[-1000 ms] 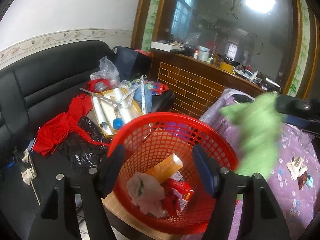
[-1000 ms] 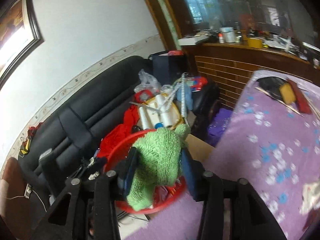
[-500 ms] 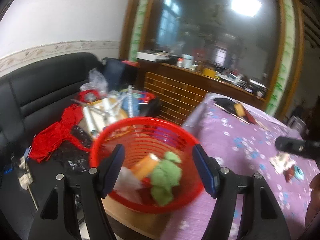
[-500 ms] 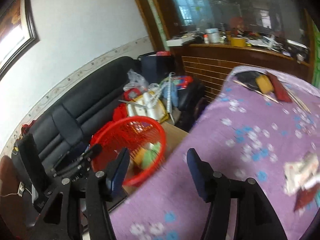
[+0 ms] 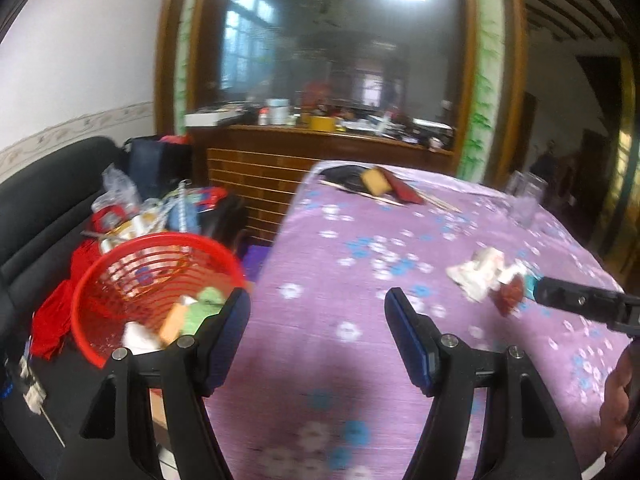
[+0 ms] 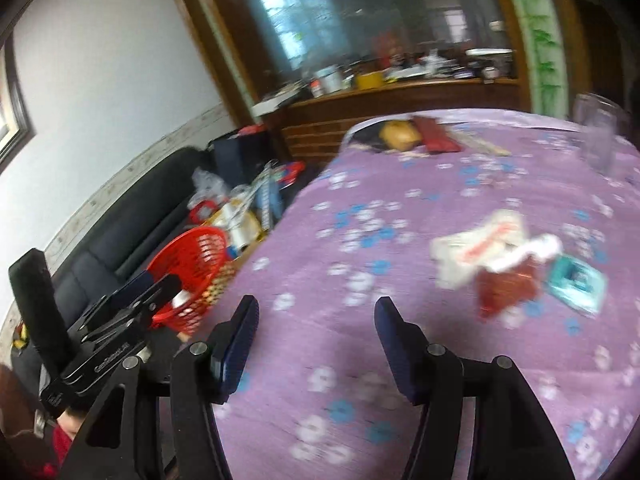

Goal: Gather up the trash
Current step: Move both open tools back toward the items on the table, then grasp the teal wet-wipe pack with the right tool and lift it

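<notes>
purple cloth printed with white and blue flowers is seen covering the table (image 5: 360,360) that fills the near ground of both wrist views. the left gripper (image 5: 317,320) is held above this cloth with its fingers apart and nothing between them; the right gripper (image 6: 316,324) is likewise shown over the cloth, fingers spread and empty. just past the right gripper, a small cluster of trash is spread on the cloth: a crumpled white wrapper (image 6: 480,248), a red-brown scrap (image 6: 506,286) touching it, and a teal packet (image 6: 576,282) just beside that. off the table's left edge, a red mesh basket (image 5: 104,280) is set on a low surface, and a green cloth (image 5: 200,308), an orange carton (image 5: 173,322) and pale wrappings are seen lying inside it. behind the basket, a black sofa (image 5: 44,196) is piled with red fabric (image 5: 56,312), plastic bags and rolled items. at the table's far end, a yellow sponge (image 5: 375,181), a dark red flat object (image 5: 402,188) and thin sticks are laid together, and a clear glass (image 5: 524,200) is stood upright near the right edge. beyond, a brick-fronted wooden counter (image 5: 256,172) crowded with containers is backed by a large framed pane (image 5: 344,52) and a white wall with a patterned border.
</notes>
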Motion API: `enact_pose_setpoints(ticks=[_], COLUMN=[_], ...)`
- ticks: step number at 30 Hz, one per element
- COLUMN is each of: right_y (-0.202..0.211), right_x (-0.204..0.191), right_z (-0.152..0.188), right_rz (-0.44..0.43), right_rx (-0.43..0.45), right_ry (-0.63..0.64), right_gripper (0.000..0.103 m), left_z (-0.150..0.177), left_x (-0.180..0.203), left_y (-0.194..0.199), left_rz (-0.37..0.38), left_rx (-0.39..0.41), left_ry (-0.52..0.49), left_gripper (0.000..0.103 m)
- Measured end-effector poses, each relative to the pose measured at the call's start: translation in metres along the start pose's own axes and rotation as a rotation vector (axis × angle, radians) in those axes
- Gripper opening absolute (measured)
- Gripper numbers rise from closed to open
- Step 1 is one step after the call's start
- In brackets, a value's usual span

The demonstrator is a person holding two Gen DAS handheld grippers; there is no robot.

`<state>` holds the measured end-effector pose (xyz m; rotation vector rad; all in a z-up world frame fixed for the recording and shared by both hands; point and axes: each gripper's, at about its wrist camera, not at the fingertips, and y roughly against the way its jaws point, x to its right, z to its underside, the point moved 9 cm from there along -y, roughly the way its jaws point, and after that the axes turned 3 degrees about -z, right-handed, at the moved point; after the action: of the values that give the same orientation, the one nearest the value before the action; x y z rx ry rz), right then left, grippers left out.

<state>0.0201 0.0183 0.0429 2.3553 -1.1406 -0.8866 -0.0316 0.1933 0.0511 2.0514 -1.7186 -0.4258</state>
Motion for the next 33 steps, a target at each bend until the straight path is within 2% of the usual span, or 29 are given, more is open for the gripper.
enact_pose_setpoints(ticks=[6, 8, 16, 23, 30, 33], right_y=[0.036, 0.047, 0.074, 0.075, 0.065, 0.052], right_x=[0.061, 0.078, 0.108, 0.140, 0.186, 0.203], right_z=[0.009, 0.011, 0.008, 0.005, -0.021, -0.034], right_rz=[0.014, 0.050, 0.095, 0.137, 0.182, 0.180], right_rx=[0.044, 0.048, 0.055, 0.039, 0.003, -0.020], right_ry=[-0.158, -0.159, -0.128, -0.156, -0.230, -0.239], right_gripper=[0.065, 0.065, 0.065, 0.065, 0.065, 0.069], left_z=[0.008, 0.012, 0.040, 0.062, 0.072, 0.074], left_x=[0.062, 0.083, 0.148, 0.177, 0.177, 0.176], left_y=[0.000, -0.001, -0.019, -0.038, -0.054, -0.058], left_rz=[0.070, 0.091, 0.147, 0.157, 0.148, 0.150], left_rx=[-0.029, -0.042, -0.122, -0.176, -0.219, -0.234], left_ry=[-0.079, -0.112, -0.210, -0.276, -0.271, -0.264], left_gripper=[0.069, 0.069, 0.069, 0.069, 0.070, 0.070])
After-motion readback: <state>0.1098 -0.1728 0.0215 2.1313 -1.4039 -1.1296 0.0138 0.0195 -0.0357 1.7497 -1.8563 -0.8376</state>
